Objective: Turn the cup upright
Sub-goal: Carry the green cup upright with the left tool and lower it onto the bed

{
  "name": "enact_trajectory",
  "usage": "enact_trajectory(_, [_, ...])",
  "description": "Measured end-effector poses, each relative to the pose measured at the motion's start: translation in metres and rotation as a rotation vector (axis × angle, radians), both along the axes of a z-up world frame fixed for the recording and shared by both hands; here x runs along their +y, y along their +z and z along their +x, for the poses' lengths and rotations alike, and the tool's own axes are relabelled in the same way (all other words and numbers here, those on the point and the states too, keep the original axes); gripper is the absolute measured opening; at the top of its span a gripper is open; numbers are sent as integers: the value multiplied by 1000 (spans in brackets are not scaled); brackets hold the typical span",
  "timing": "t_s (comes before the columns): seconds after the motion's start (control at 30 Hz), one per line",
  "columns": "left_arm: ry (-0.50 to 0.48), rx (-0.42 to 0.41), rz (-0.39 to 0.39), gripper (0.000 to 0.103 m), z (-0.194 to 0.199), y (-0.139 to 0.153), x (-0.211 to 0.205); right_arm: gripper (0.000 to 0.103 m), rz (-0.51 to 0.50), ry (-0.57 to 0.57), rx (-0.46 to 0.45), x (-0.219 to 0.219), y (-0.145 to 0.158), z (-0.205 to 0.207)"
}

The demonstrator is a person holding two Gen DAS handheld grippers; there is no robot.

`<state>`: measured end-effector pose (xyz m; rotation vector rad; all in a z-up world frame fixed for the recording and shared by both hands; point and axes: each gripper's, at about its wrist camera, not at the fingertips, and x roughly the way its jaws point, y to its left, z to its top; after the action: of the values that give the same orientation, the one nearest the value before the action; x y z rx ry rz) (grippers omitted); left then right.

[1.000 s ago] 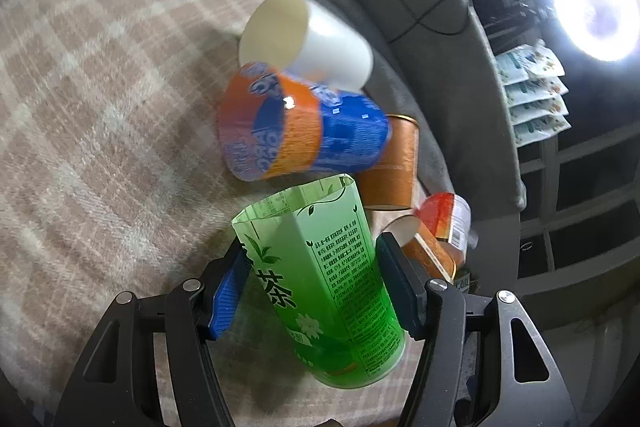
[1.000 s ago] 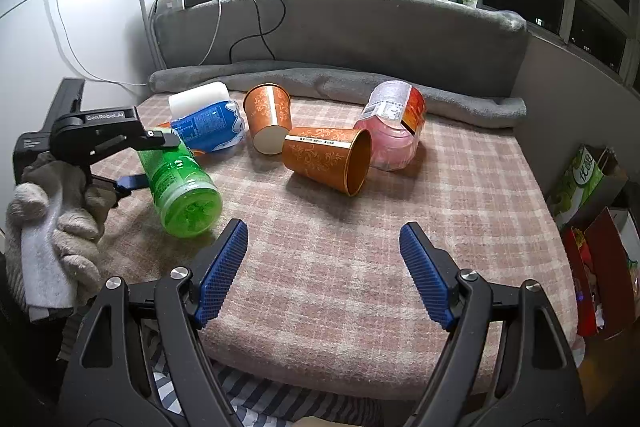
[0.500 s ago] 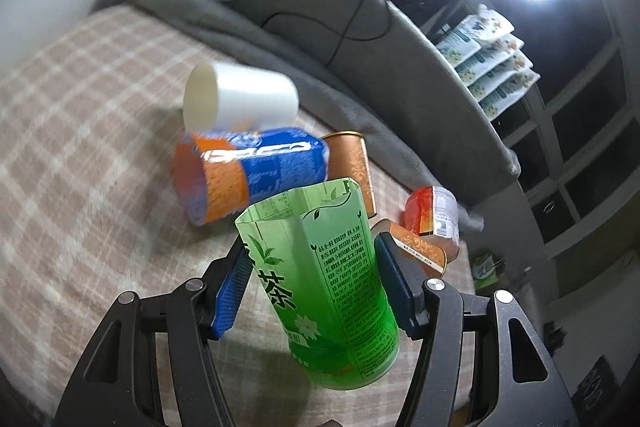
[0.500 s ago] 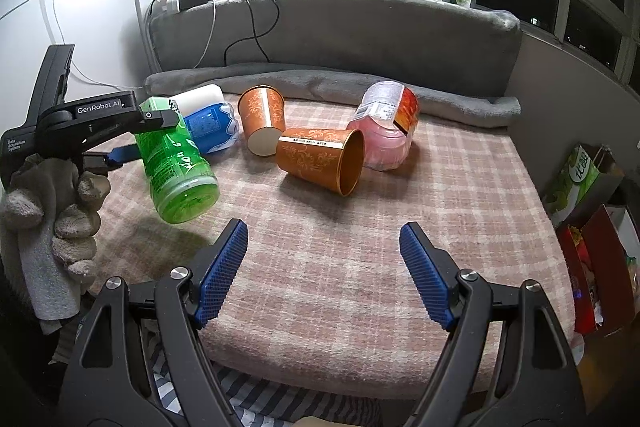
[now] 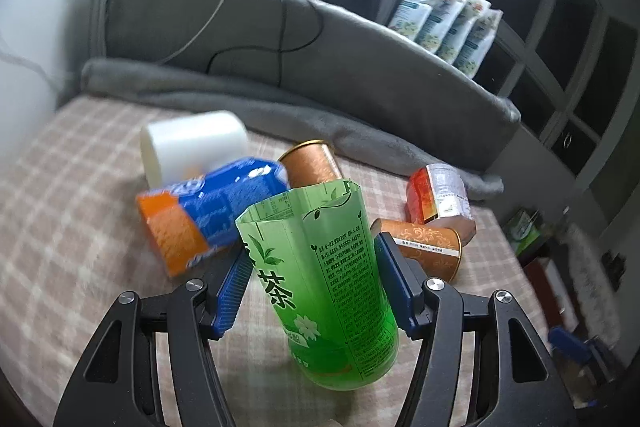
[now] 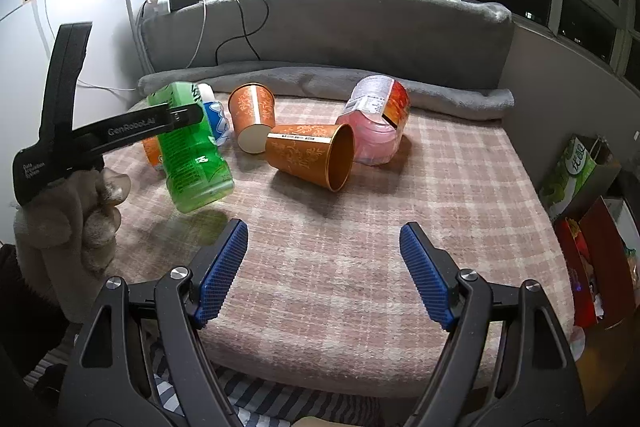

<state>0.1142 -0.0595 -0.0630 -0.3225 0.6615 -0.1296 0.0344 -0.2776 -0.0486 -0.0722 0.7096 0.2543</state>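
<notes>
Six cups show: one translucent green tea-label plastic cup (image 6: 188,151), two orange patterned paper cups (image 6: 312,157) (image 6: 253,115), one blue-and-orange cup (image 5: 208,211), one white cup (image 5: 192,145) and one pink-and-red cup (image 6: 374,123). The left claw (image 5: 314,291), held in a gloved hand (image 6: 68,223), clamps the green cup, tilted above the checked blanket (image 6: 400,195). The right claw (image 6: 324,271) hovers wide apart, holding nothing.
</notes>
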Motion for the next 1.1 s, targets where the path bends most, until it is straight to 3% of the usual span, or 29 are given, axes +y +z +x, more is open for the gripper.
enact_trajectory(0.23, [-35, -120, 202, 61, 2, 5, -31, 81, 5, -16, 3, -4, -1, -1])
enact_trajectory(0.4, [-74, -169, 300, 61, -5, 1, -47, 81, 12, -34, 4, -10, -1, -1])
enact_trajectory(1.1, [-184, -161, 302, 59, -36, -12, -63, 81, 35, -40, -10, -11, 6, -6])
